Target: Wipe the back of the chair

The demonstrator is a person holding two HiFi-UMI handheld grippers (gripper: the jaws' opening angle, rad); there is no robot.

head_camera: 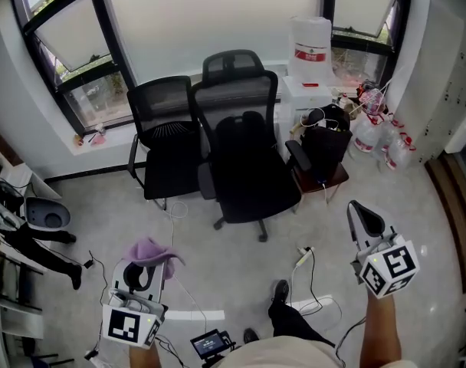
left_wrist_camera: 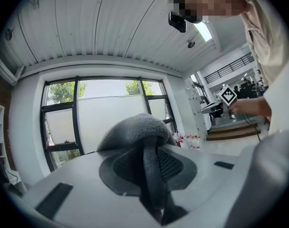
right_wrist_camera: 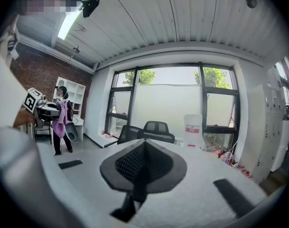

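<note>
– In the middle of the floor, in front of the window, I've got the black mesh office chair [head_camera: 244, 159]. Its seat faces me, so the back is on the far side, upright, long axis running floor to headrest.
– Where are your tongs against it?
– Both well short of it. My left gripper [head_camera: 145, 271] is low at my left, jaws clenched on a purple cloth [head_camera: 151, 251]. In the left gripper view the cloth [left_wrist_camera: 139, 137] mushrooms over the tips and one fold hangs down between the jaws.
– And the other one?
– My right gripper [head_camera: 361, 213] is out at my right, pointing toward the chair. In the right gripper view the right gripper's [right_wrist_camera: 143, 163] jaws are pressed together with nothing between them.
– Anything crowding the chair?
– A second black chair [head_camera: 162, 140] just beside it, on its left from where I look.
</note>
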